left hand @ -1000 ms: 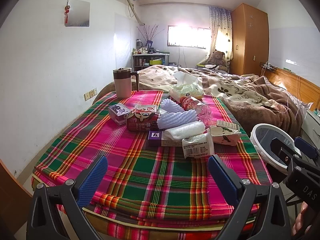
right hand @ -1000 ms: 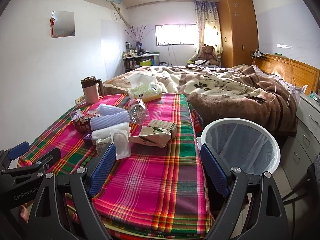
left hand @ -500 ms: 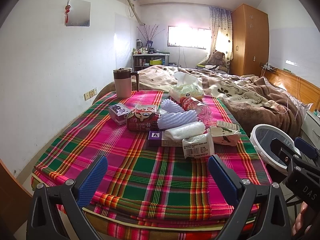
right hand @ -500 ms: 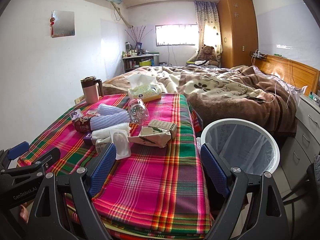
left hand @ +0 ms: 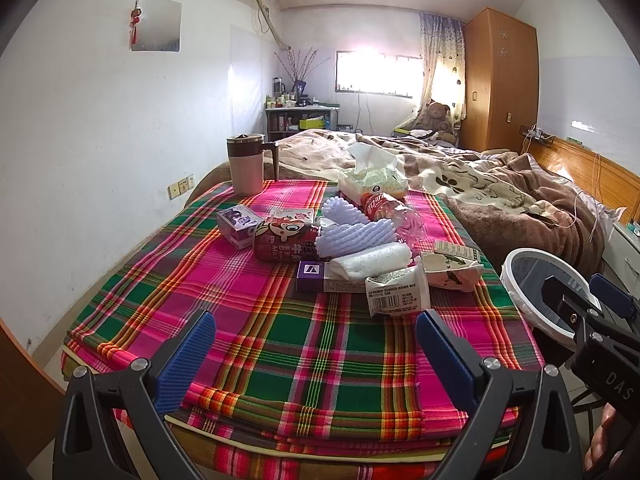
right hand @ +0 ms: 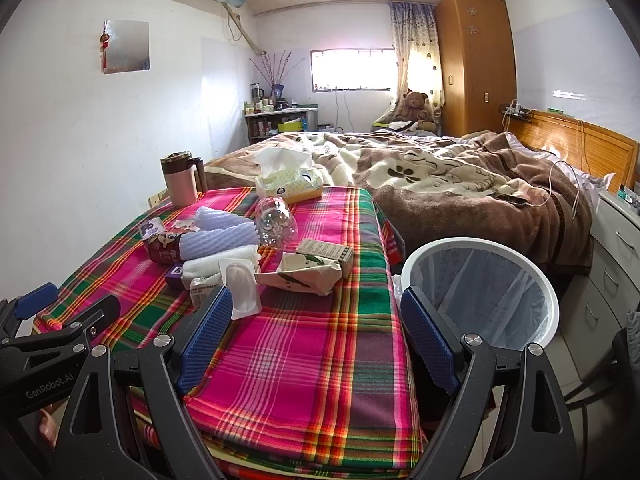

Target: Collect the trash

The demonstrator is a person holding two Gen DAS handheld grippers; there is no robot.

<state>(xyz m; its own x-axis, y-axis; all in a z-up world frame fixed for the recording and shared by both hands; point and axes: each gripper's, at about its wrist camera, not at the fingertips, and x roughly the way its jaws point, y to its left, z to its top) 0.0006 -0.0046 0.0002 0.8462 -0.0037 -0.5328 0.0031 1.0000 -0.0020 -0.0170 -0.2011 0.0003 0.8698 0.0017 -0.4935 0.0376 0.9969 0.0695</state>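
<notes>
Trash lies in a cluster on the plaid-covered table [left hand: 248, 332]: a crushed white cup [left hand: 398, 290], a torn paper carton [left hand: 452, 272], a purple box [left hand: 310, 276], a red milk can [left hand: 286, 242], foam fruit nets [left hand: 356, 236] and a clear plastic bottle [left hand: 394, 214]. The white bin [right hand: 486, 292] with a clear liner stands at the table's right side. My left gripper [left hand: 314, 354] hangs open over the near table edge, nothing between its fingers. My right gripper [right hand: 318, 338] is open too, near the table's front right corner, with the bin just right of it.
A pink mug [left hand: 245, 170] and a tissue pack [left hand: 372, 182] stand at the table's far end. A bed with a brown blanket [right hand: 460, 188] lies beyond. White drawers [right hand: 616, 256] stand right of the bin. A wall runs along the left.
</notes>
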